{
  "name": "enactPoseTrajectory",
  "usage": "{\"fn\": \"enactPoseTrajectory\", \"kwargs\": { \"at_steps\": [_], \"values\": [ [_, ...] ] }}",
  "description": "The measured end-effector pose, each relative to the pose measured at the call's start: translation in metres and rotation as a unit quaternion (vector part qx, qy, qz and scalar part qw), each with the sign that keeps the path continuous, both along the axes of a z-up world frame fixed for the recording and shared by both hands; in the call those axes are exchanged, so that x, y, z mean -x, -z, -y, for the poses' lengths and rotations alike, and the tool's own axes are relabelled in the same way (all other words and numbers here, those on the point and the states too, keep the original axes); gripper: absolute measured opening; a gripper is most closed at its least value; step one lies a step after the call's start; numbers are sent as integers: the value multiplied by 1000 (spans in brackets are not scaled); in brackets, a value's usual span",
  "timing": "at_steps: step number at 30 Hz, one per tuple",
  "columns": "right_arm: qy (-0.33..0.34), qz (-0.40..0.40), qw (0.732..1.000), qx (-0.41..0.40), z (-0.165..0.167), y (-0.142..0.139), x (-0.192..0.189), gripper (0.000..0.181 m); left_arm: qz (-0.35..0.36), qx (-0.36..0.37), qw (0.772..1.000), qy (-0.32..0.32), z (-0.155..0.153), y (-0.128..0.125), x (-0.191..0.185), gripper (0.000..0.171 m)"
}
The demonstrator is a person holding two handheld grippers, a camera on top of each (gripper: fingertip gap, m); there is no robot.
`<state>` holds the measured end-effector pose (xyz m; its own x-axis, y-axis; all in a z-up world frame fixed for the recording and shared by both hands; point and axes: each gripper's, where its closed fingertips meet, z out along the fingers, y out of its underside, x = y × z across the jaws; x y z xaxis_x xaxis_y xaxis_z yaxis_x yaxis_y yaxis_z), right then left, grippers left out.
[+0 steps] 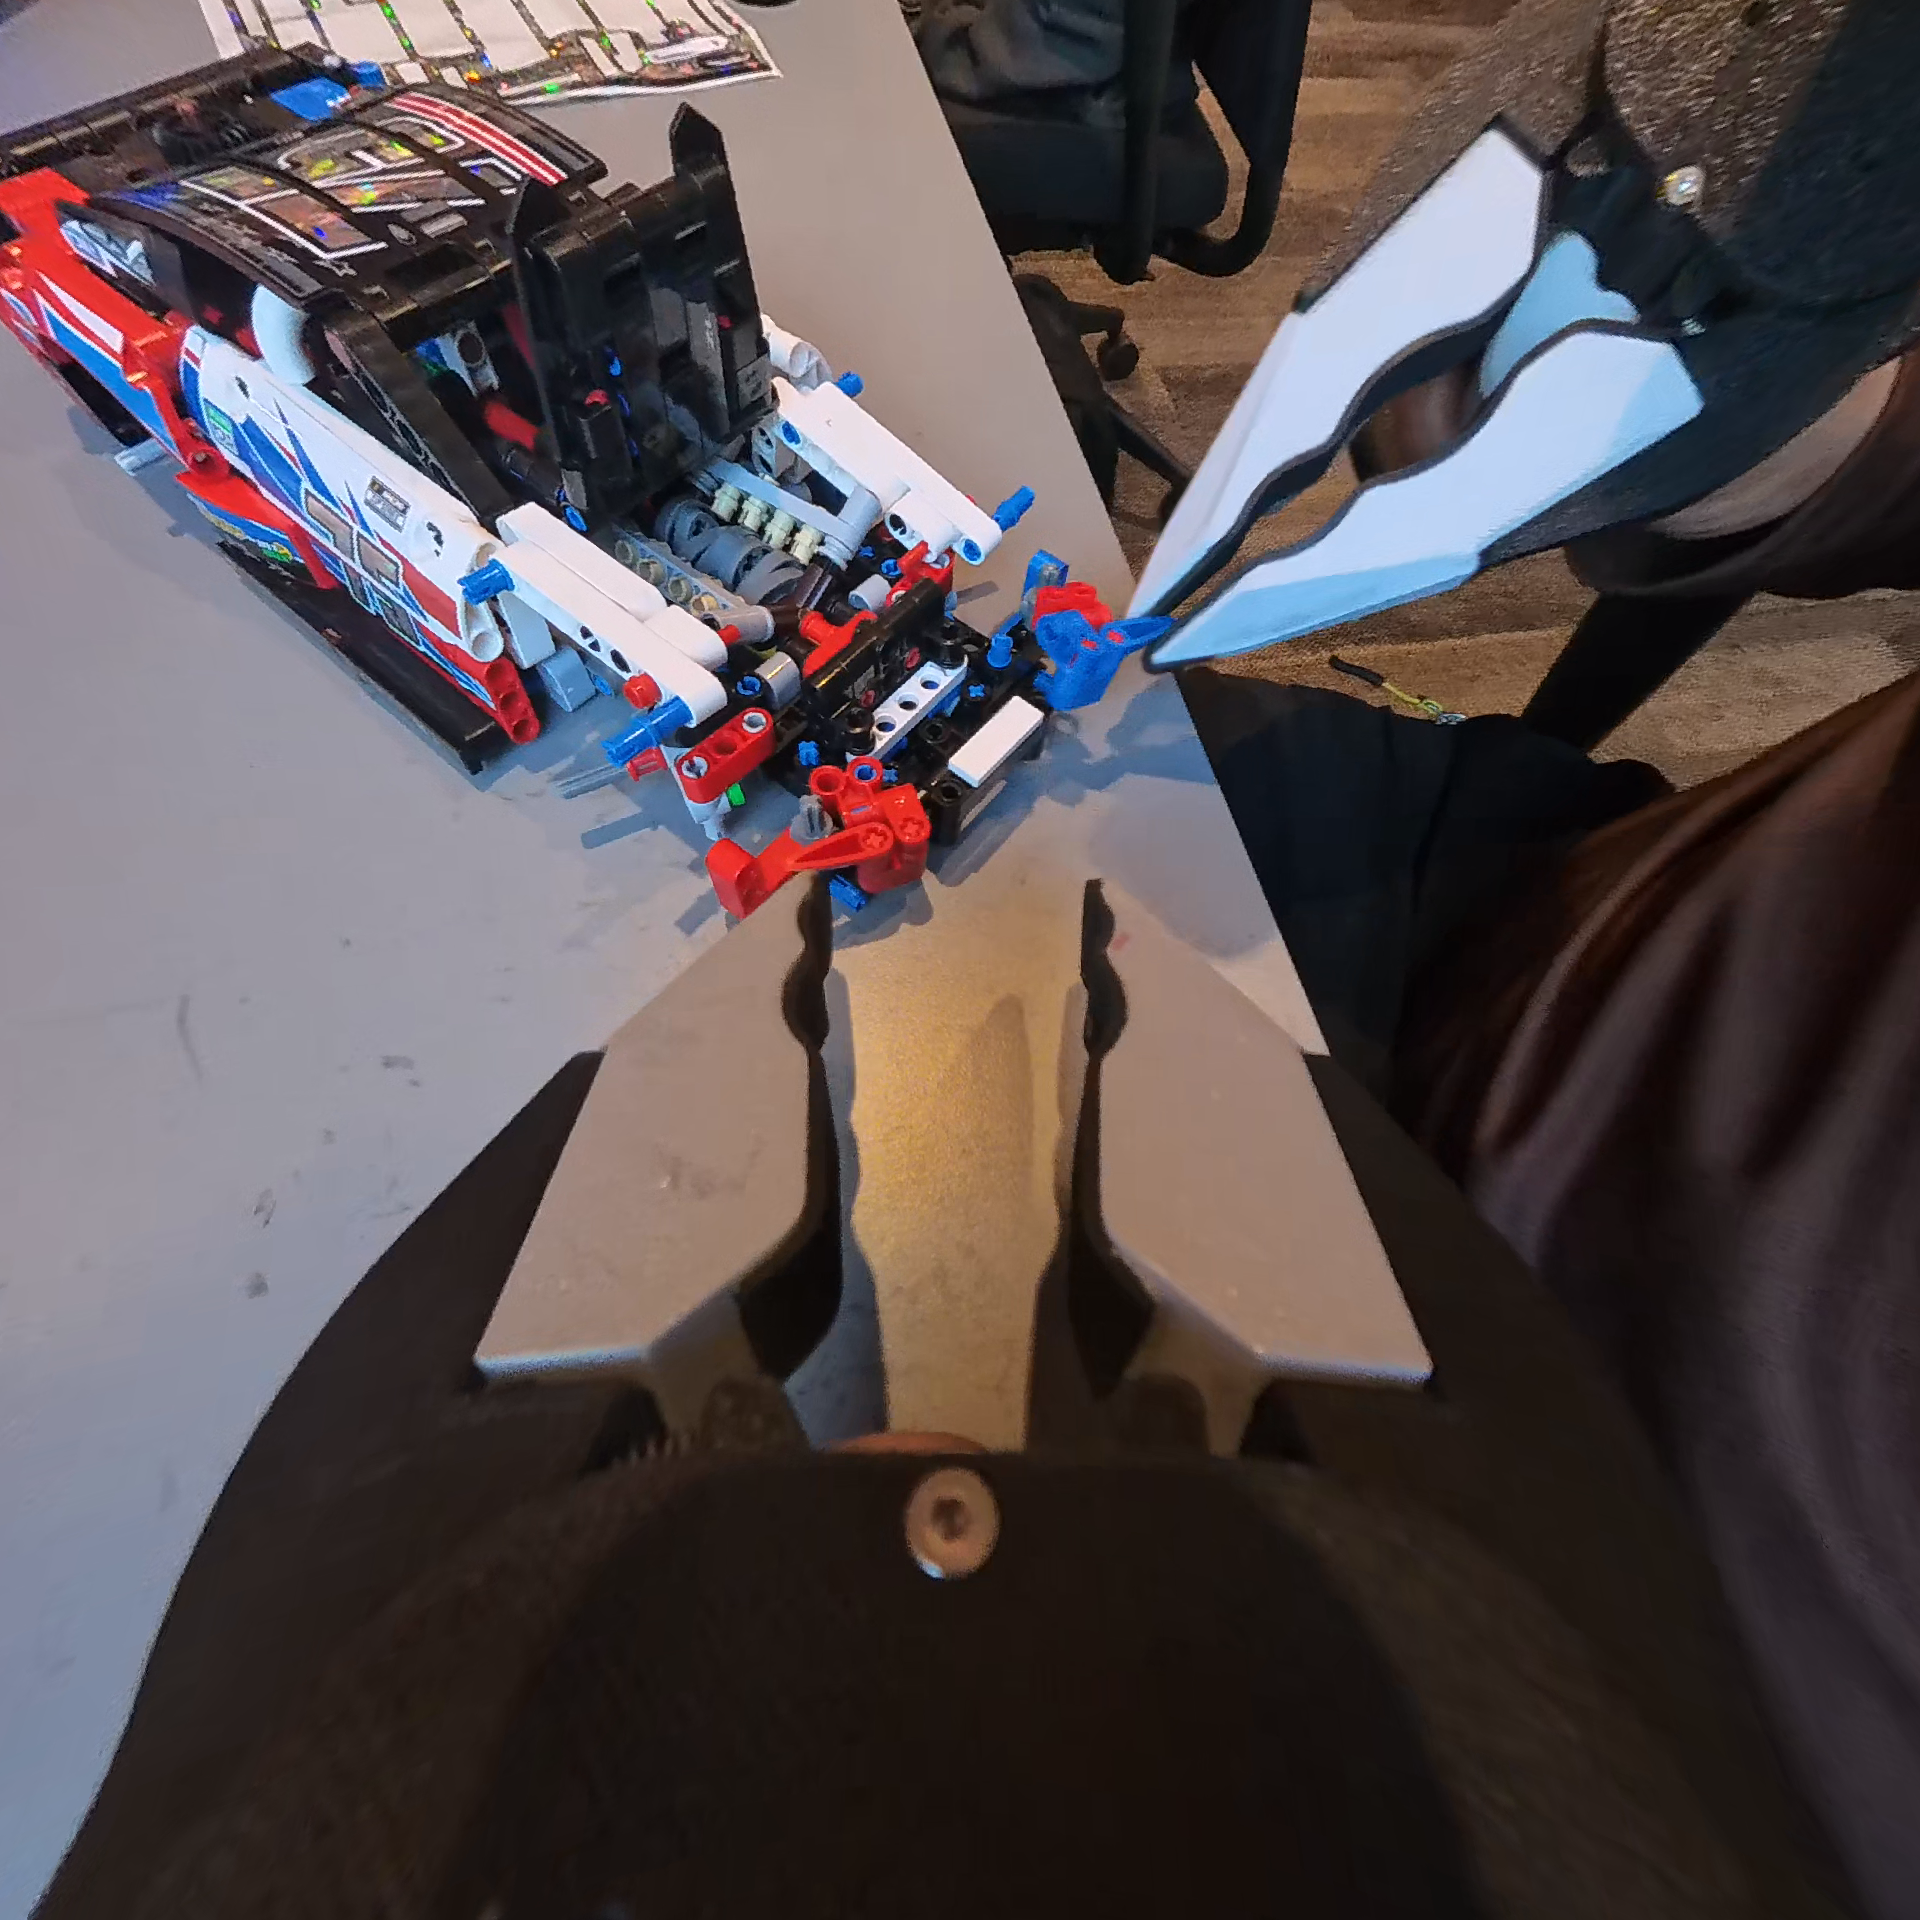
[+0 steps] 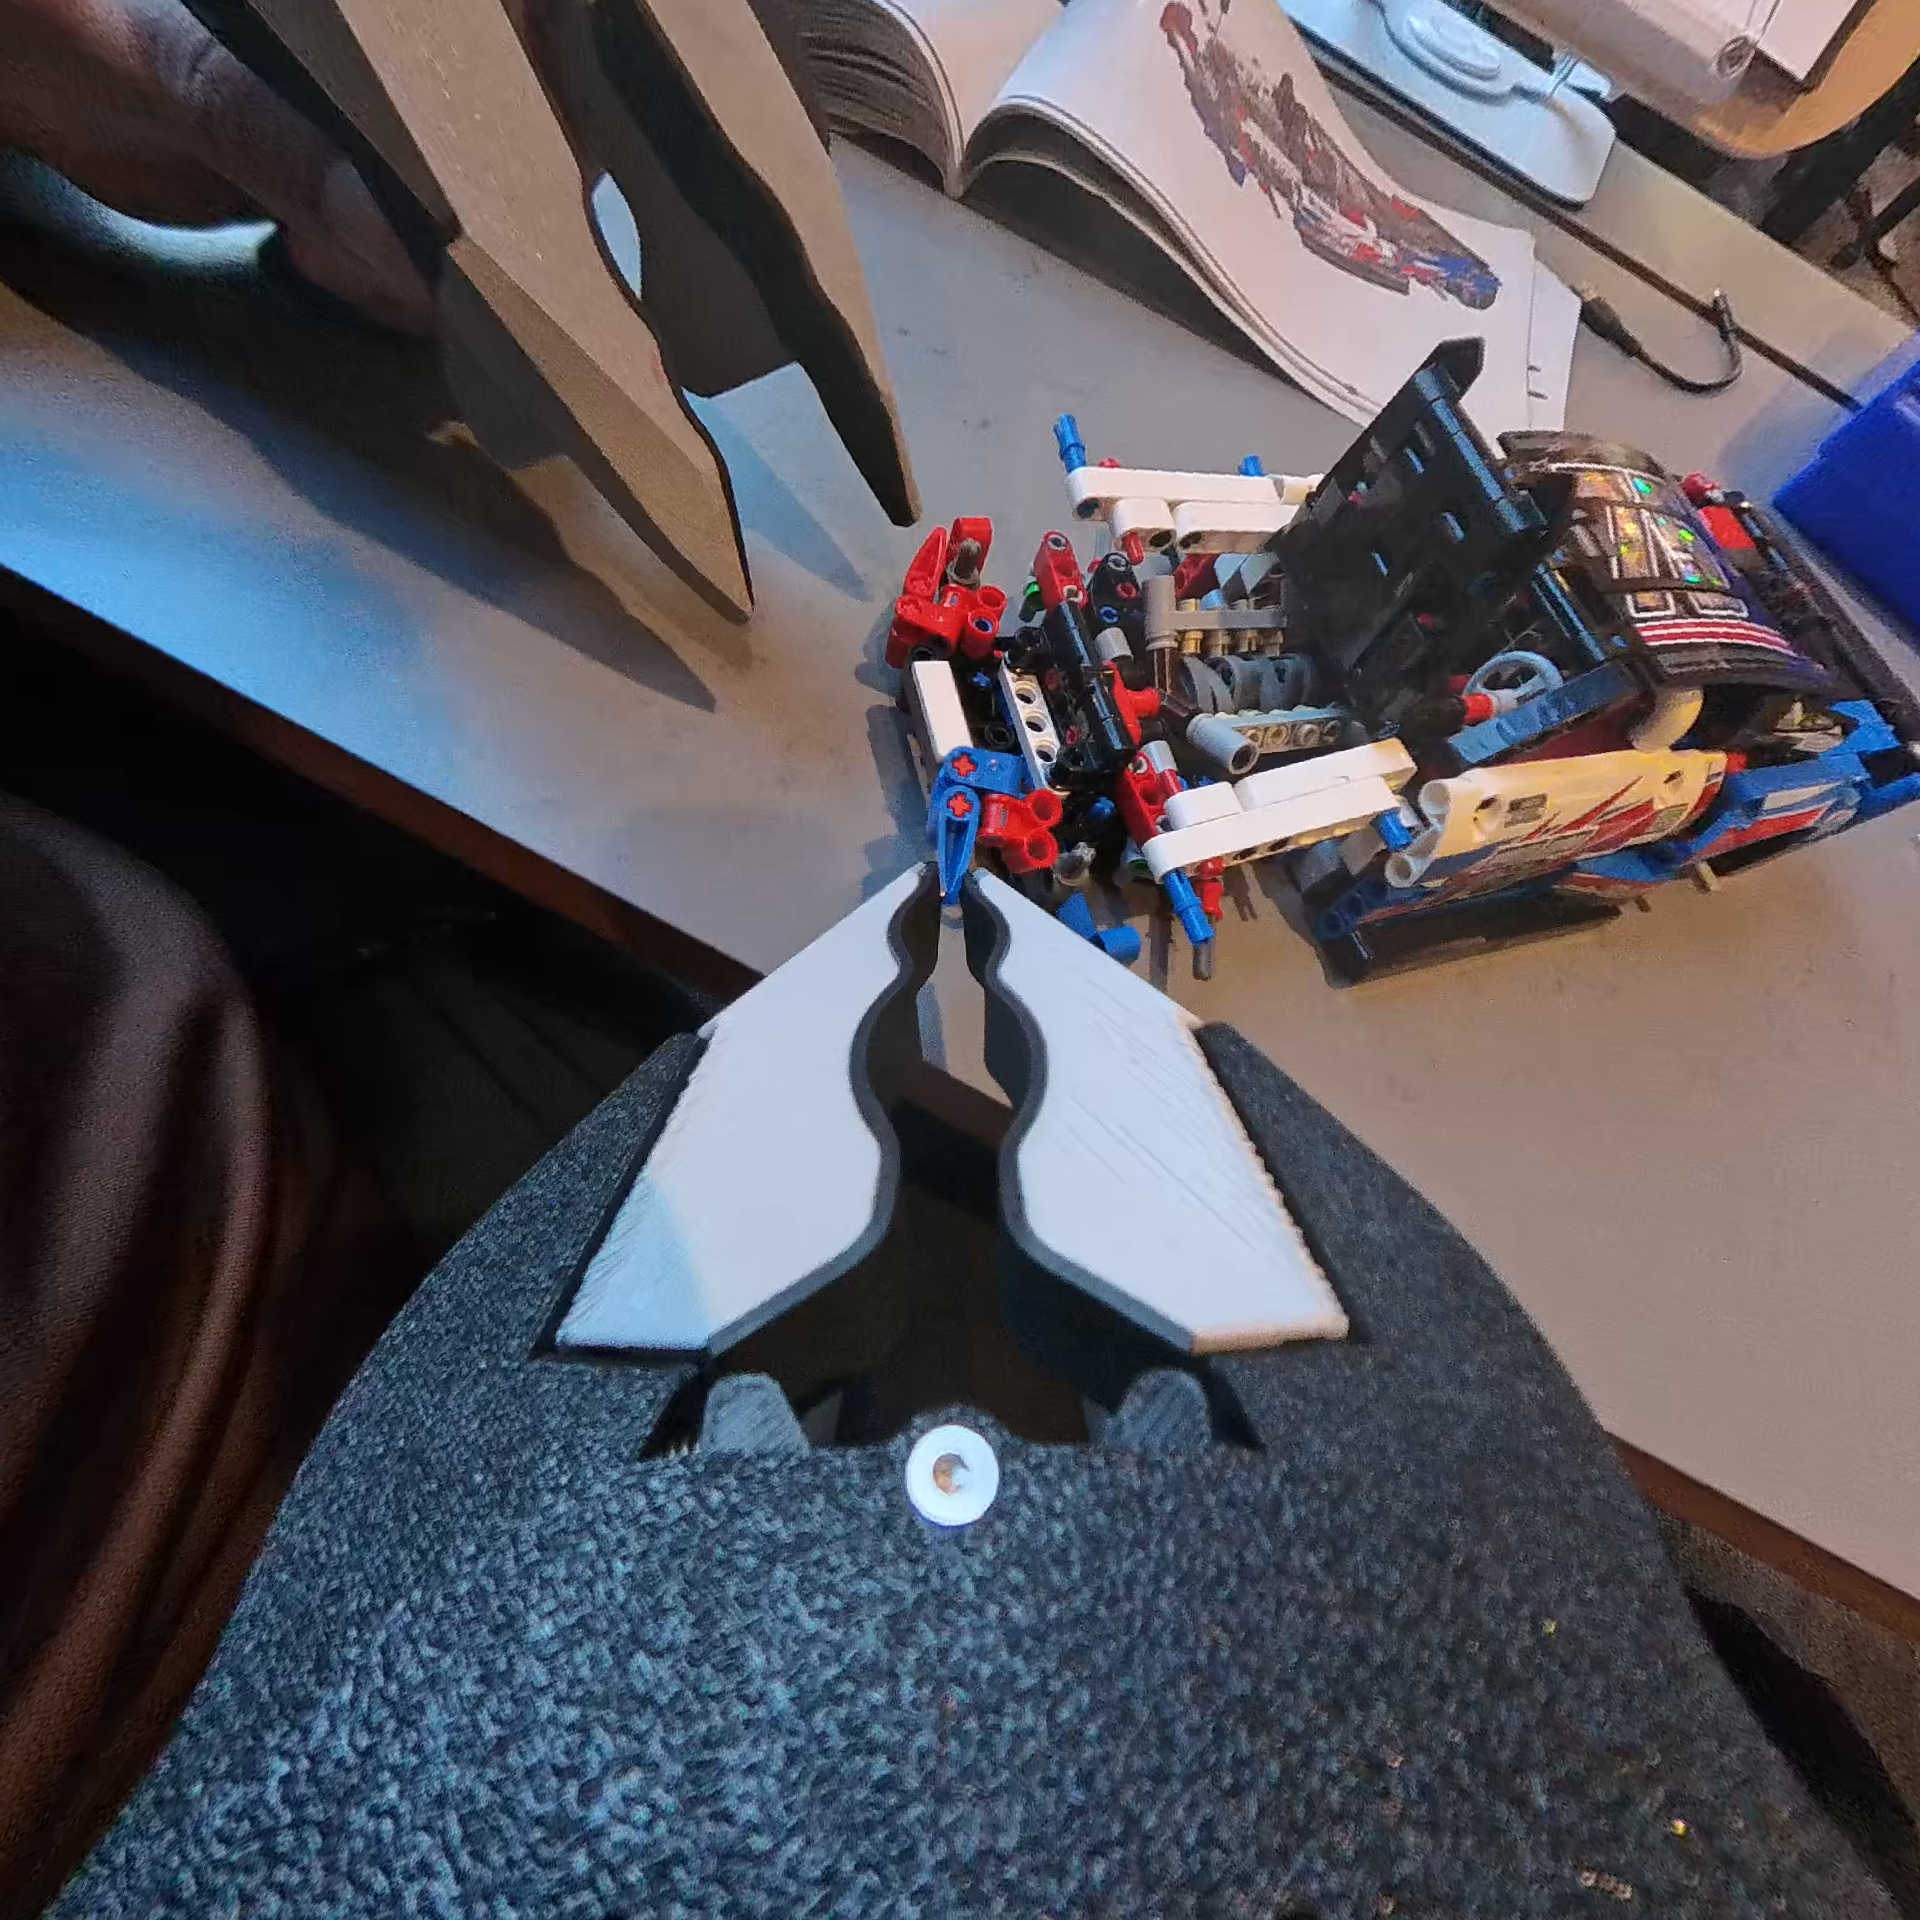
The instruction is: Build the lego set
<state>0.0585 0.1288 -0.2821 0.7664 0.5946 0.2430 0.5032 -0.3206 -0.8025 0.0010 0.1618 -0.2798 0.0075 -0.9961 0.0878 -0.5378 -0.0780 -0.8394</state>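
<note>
A partly built red, white, blue and black Lego car (image 1: 416,416) lies on the grey table (image 1: 260,1039), its open chassis end toward me; it also shows in the right wrist view (image 2: 1403,675). My right gripper (image 2: 951,881) is shut on the pointed tip of a blue Lego piece (image 2: 961,800) at the chassis corner by the table edge; both show in the left wrist view, gripper (image 1: 1155,636) and piece (image 1: 1086,649). My left gripper (image 1: 951,899) is open and empty, its tips just short of a red corner assembly (image 1: 831,842). It shows at the top left of the right wrist view (image 2: 821,556).
An open instruction booklet (image 2: 1195,177) lies behind the car, with a printed sheet (image 1: 499,42) nearby. A blue bin (image 2: 1860,468) and a black cable (image 2: 1662,353) sit at the far right. The table edge (image 1: 1164,582) runs beside the chassis; an office chair (image 1: 1122,156) stands beyond it. Across from one pair of fingers to the other is roughly 8 cm.
</note>
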Motion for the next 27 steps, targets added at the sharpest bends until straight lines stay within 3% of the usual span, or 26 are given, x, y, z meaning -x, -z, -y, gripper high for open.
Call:
{"fn": "enactPoseTrajectory", "kwargs": {
  "at_steps": [27],
  "values": [
    [13,40,999,28,-7,1,2,4,-2,-17,1000,8,4,1,3,41]
  ]
}}
